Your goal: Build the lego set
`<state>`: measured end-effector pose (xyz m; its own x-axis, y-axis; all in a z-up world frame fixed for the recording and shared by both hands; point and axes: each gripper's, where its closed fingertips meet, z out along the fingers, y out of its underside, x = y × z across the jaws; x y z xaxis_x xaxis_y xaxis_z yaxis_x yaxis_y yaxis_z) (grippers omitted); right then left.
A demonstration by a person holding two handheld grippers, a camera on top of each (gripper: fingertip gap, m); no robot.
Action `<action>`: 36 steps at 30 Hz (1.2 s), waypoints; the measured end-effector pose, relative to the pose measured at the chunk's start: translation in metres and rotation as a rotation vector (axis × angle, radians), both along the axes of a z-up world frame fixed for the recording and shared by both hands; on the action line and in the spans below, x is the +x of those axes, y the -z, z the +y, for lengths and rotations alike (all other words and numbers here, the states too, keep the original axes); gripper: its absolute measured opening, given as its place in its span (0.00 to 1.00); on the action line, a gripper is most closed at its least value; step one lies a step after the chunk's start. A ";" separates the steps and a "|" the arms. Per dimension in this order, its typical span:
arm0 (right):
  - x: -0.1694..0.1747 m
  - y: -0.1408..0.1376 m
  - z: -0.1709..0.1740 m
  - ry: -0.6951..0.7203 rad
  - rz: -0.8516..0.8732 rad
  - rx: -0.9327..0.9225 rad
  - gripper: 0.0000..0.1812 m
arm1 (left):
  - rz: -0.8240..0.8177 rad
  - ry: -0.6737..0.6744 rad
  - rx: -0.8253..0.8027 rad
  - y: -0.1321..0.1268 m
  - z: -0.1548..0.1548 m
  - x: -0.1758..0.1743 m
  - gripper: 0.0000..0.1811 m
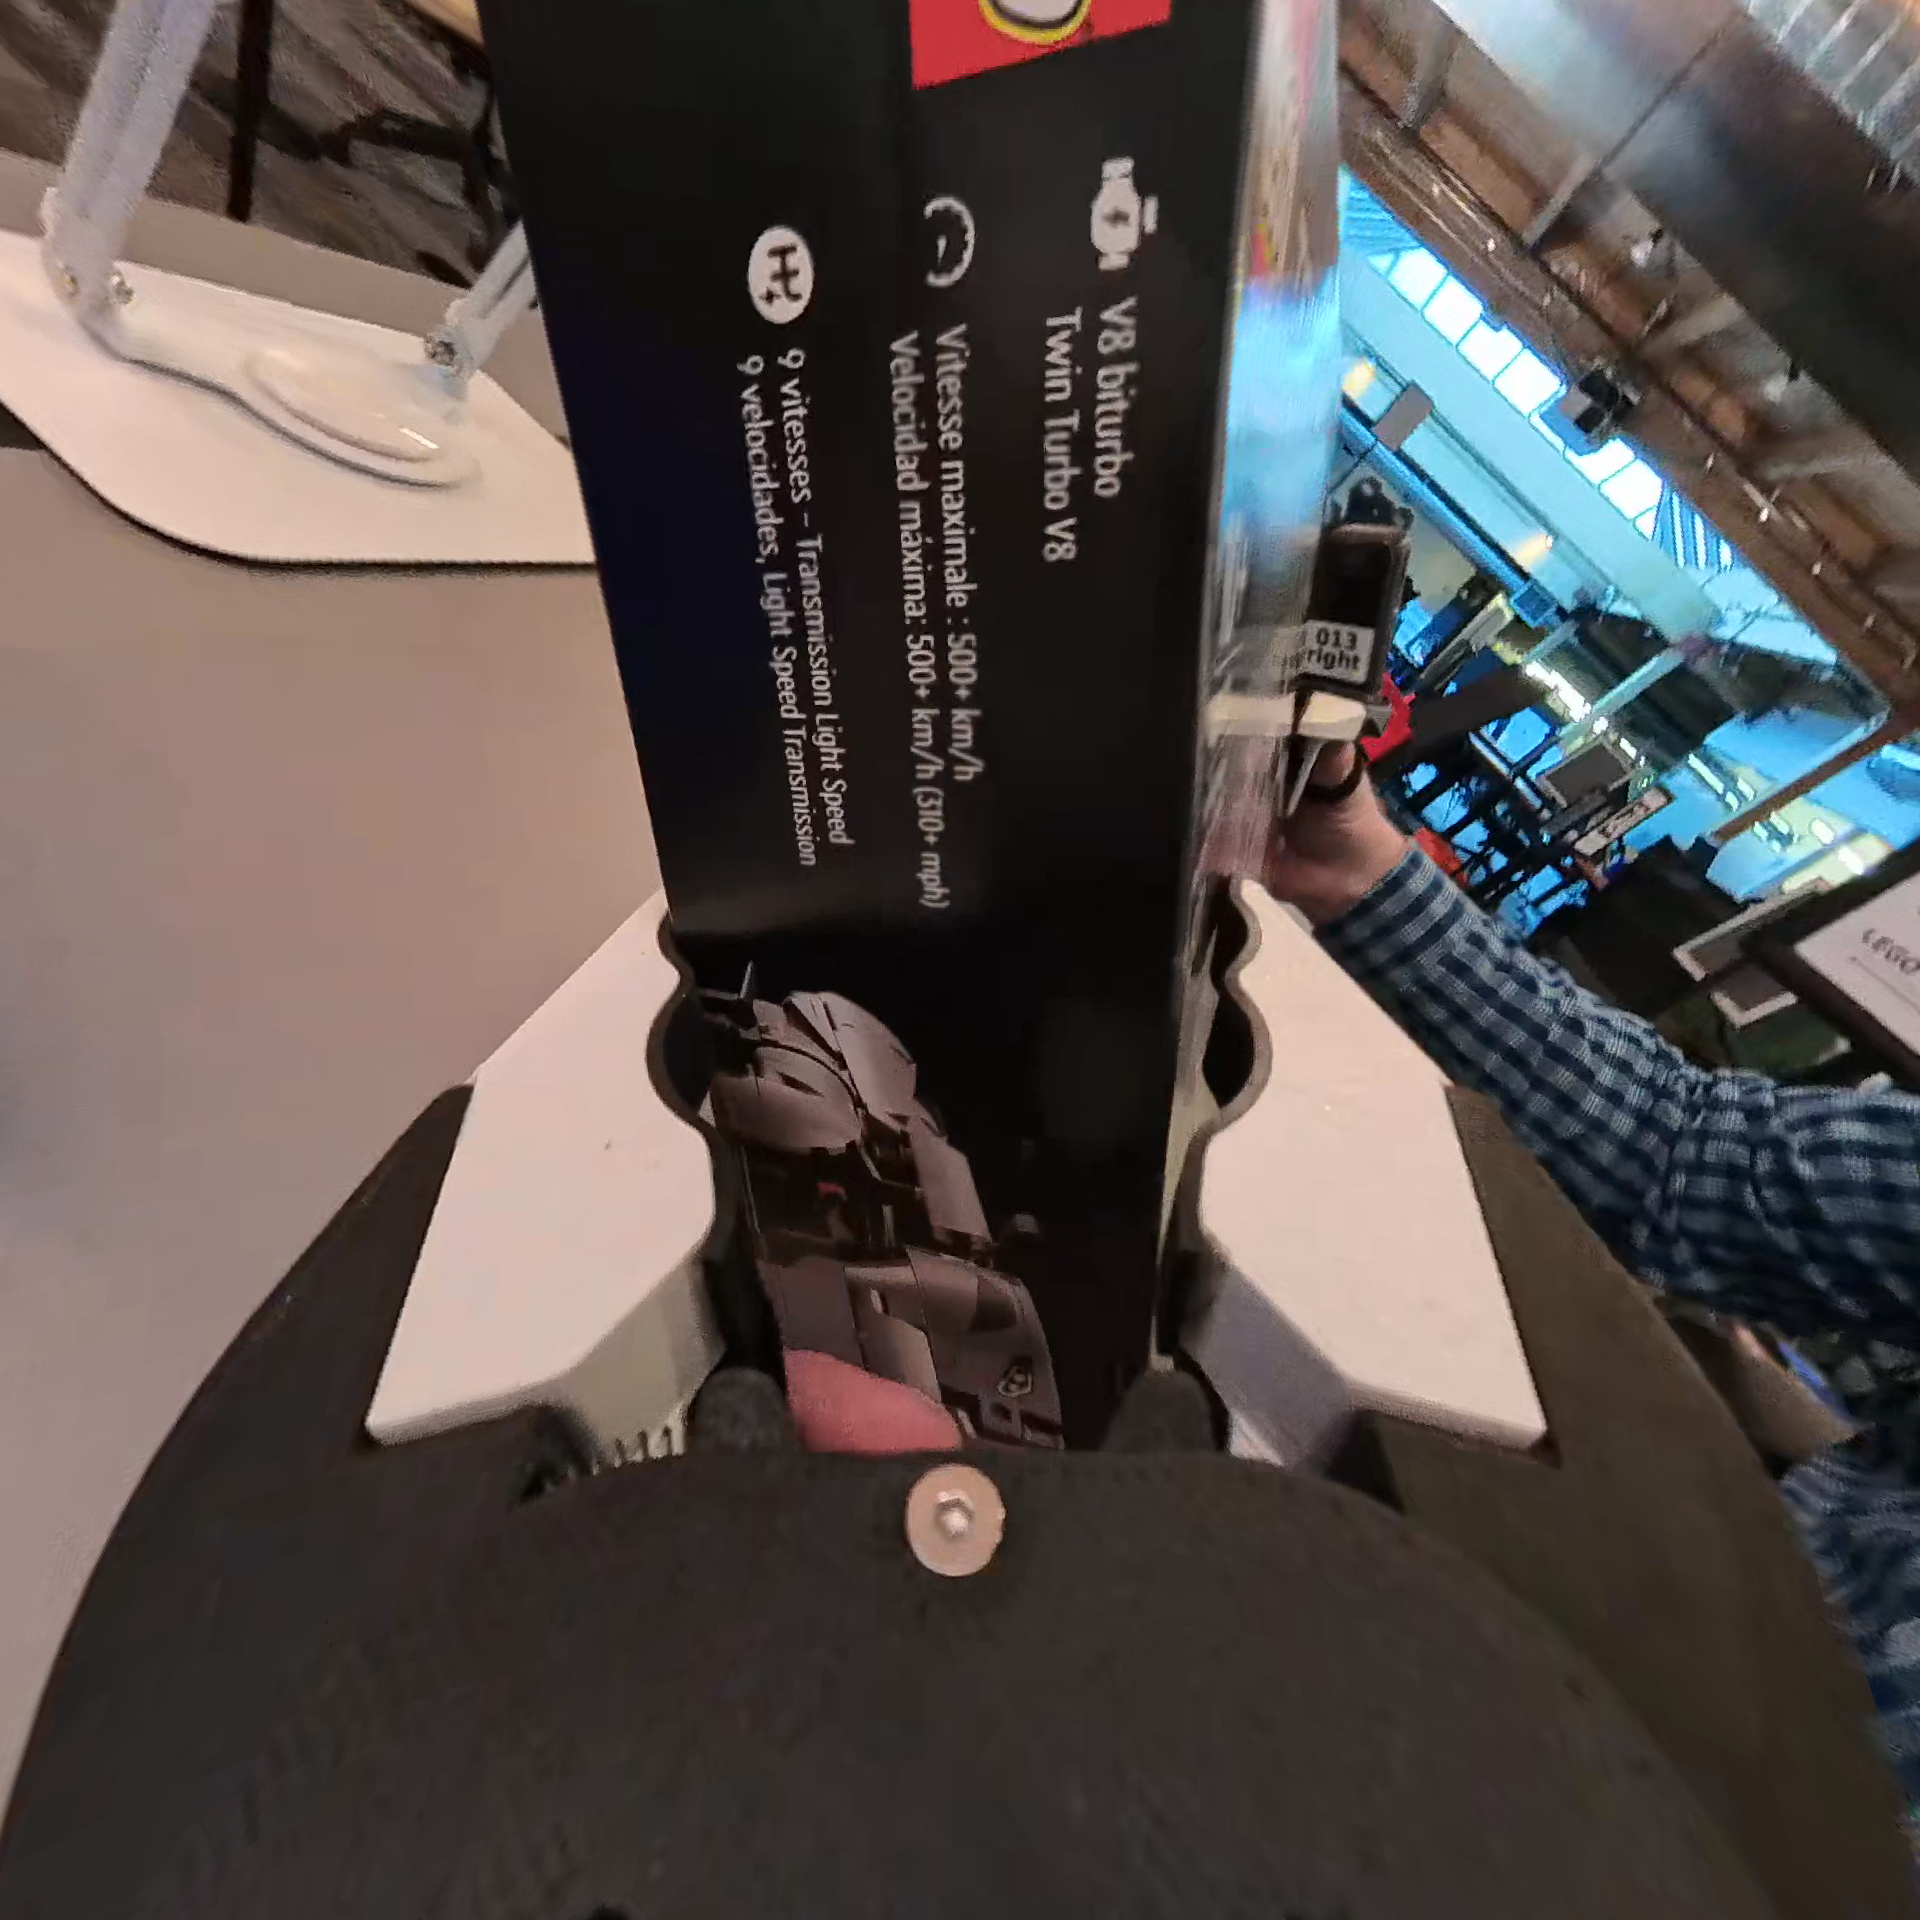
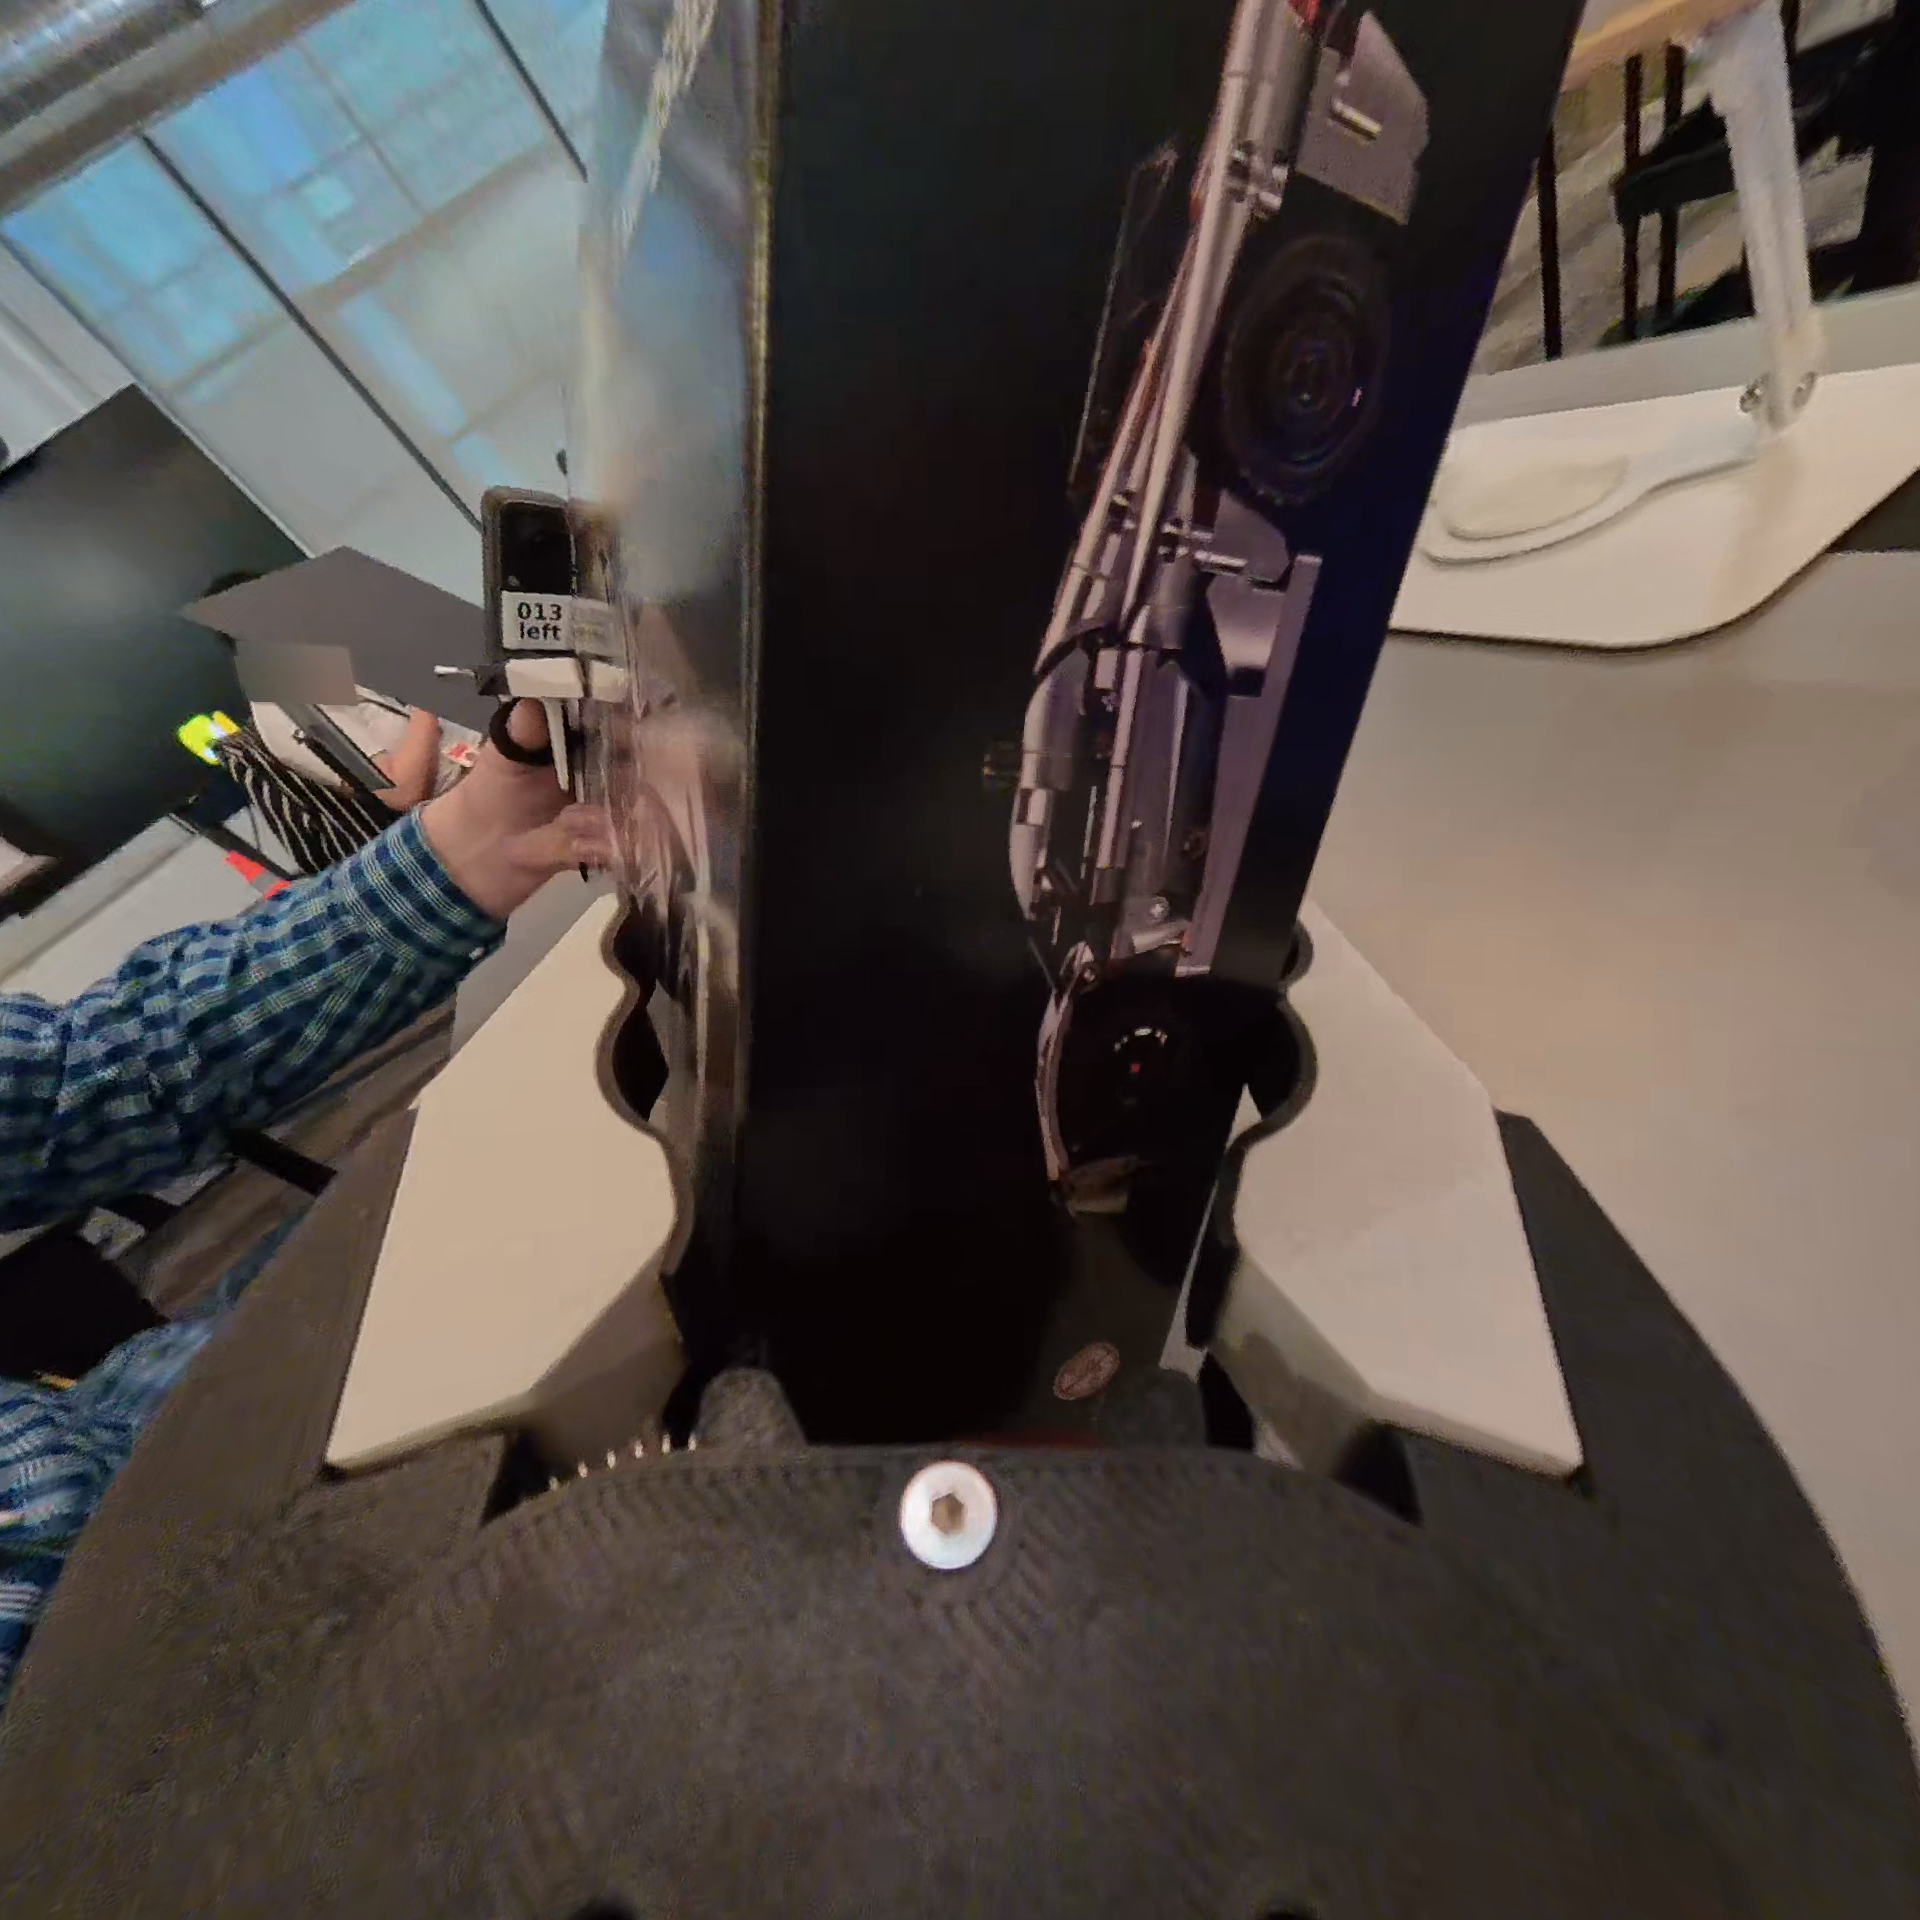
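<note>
A large black lego set box with a grey car picture is held up above the table, on edge, between both grippers. My left gripper is shut on one narrow end of the box, its white fingers pressed against both sides. My right gripper is shut on the opposite narrow end of the box. Each gripper shows at the far end in the other's view: the right gripper and the left gripper, each held by a hand.
A grey table lies below the box. A white lamp stand on a white mat sits at the table's far side, also in the right wrist view. A checked blue sleeve reaches in from the side.
</note>
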<state>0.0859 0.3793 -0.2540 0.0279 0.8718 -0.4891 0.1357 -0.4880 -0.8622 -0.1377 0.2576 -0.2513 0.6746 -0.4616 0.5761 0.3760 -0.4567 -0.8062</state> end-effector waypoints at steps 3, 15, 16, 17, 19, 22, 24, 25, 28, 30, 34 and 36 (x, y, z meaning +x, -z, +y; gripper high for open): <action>-0.003 0.012 0.005 -0.014 -0.075 -0.080 0.64 | -0.052 -0.011 -0.067 0.009 0.007 -0.003 0.53; -0.001 0.050 -0.007 -0.053 -0.262 -0.207 0.72 | -0.121 -0.102 -0.255 0.041 0.005 0.000 0.57; -0.001 0.053 -0.010 -0.058 -0.275 -0.214 0.73 | -0.109 -0.128 -0.268 0.045 0.006 0.000 0.58; -0.001 0.056 -0.011 -0.059 -0.281 -0.224 0.74 | -0.101 -0.141 -0.279 0.048 0.006 0.000 0.59; 0.000 0.058 -0.012 -0.059 -0.278 -0.242 0.74 | -0.115 -0.146 -0.290 0.051 0.004 0.001 0.59; 0.002 0.059 -0.017 -0.064 -0.303 -0.226 0.75 | -0.106 -0.149 -0.296 0.051 0.000 0.003 0.59; 0.003 0.064 -0.019 -0.071 -0.331 -0.235 0.76 | -0.110 -0.146 -0.327 0.055 -0.002 0.005 0.59; 0.002 0.066 -0.020 -0.074 -0.332 -0.247 0.77 | -0.120 -0.150 -0.336 0.057 -0.002 0.004 0.59; 0.002 0.070 -0.020 -0.074 -0.333 -0.280 0.77 | -0.122 -0.157 -0.349 0.063 -0.003 0.005 0.60; 0.002 0.071 -0.020 -0.074 -0.325 -0.294 0.78 | -0.131 -0.168 -0.352 0.066 -0.003 0.004 0.60; 0.002 0.073 -0.018 -0.080 -0.343 -0.295 0.79 | -0.182 -0.158 -0.411 0.079 -0.005 0.005 0.61; 0.001 0.073 -0.015 -0.082 -0.345 -0.299 0.78 | -0.179 -0.159 -0.412 0.079 -0.005 0.004 0.61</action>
<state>0.0868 0.3640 -0.3274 0.1698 0.6997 -0.6940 0.4382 -0.6844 -0.5828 -0.1333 0.2530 -0.3299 0.5916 -0.0695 0.8033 0.5841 -0.6499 -0.4863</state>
